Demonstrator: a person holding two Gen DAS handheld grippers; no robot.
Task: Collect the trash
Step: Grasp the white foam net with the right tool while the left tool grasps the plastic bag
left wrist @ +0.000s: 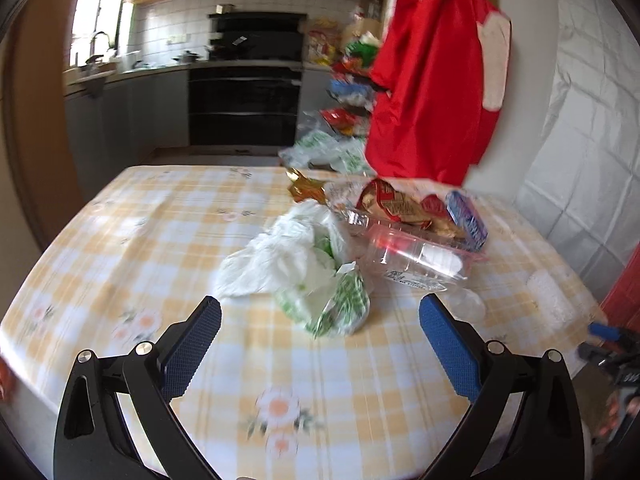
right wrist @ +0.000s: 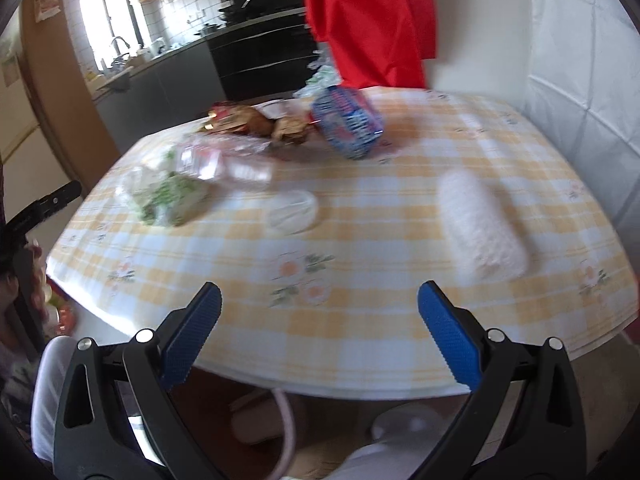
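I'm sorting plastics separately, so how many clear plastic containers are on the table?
1: a clear plastic clamshell container lies mid-table, between the green-and-white bag and the snack wrappers. More may be hidden in the pile.

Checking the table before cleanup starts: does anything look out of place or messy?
Yes. Litter is strewn on the checked tablecloth: a crumpled white-and-green plastic bag, a clear plastic container, snack wrappers and a blue packet. Nothing looks spilled.
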